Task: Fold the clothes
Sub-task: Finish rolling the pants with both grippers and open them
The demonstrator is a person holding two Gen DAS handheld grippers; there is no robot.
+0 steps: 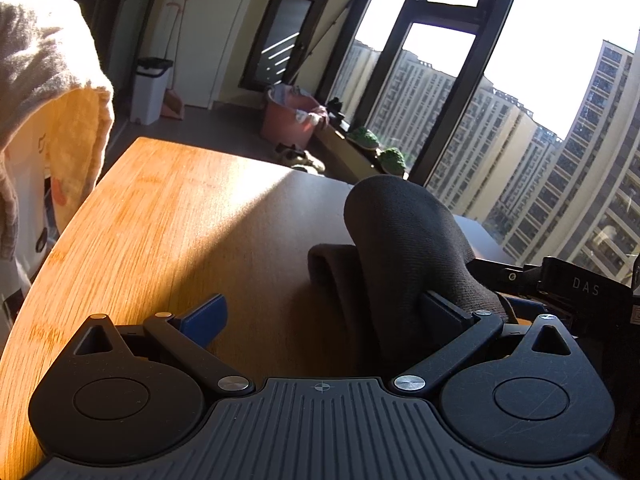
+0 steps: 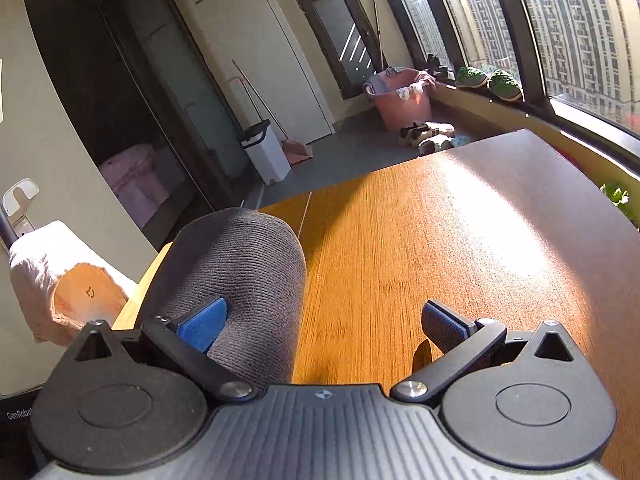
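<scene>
A dark knitted garment (image 1: 404, 248) bulges up over the right finger of my left gripper (image 1: 320, 312), whose jaws stand wide apart above the wooden table (image 1: 180, 216). A rolled end of the cloth (image 1: 332, 268) lies on the table between the fingers. In the right wrist view the same dark garment (image 2: 240, 272) drapes over the left finger of my right gripper (image 2: 324, 320), also wide open. The blue pads (image 2: 202, 322) touch the cloth but do not pinch it. The right gripper's black body (image 1: 580, 284) shows at the right of the left wrist view.
A beige cloth over an orange-and-white appliance (image 1: 52, 120) hangs at the table's left edge; it also shows in the right wrist view (image 2: 68, 276). Beyond the table are a pink laundry basket (image 2: 400, 100), a white bin (image 2: 266, 152), shoes (image 2: 432, 136) and big windows (image 1: 520, 120).
</scene>
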